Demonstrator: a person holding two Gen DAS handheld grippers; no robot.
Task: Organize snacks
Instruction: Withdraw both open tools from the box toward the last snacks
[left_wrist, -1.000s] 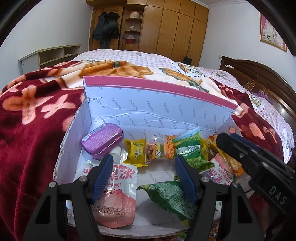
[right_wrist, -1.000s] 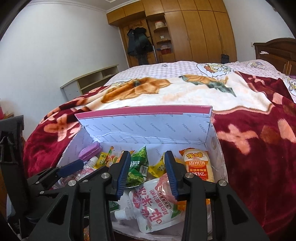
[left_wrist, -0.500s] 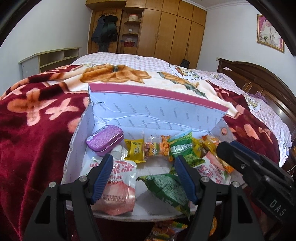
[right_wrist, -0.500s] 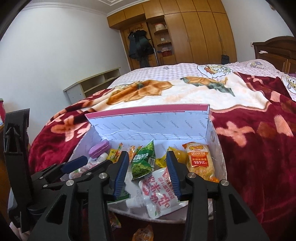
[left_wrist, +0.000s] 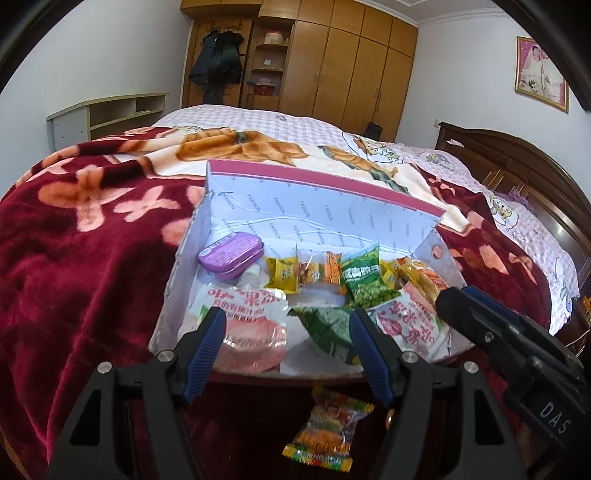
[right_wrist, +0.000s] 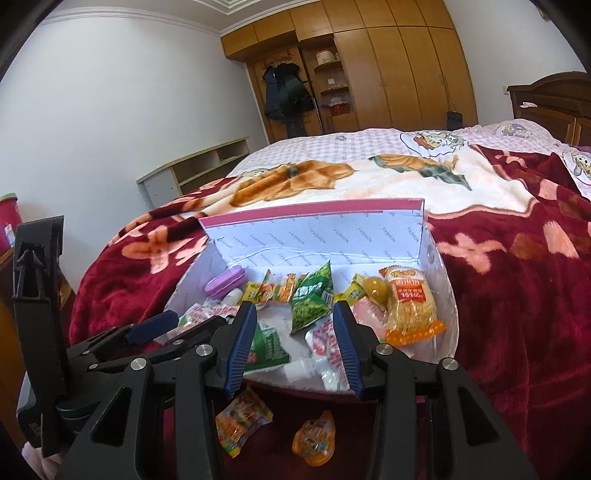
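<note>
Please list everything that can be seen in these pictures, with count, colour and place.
box: 1, white inside with pink rim, on the blanket
blanket: 1, dark red with flowers, on the bed
tin: 1, purple, back left of box
pea bag: 1, green, middle of box
cracker pack: 1, orange, right side of box
pouches: 2, white and pink, front of box
candy pack: 1, multicoloured, on blanket before the box
jelly cup: 1, orange, beside candy pack
wardrobe: 1, wood, far wall
left gripper: black with blue pads, open, empty
right gripper: same, open, empty
</note>
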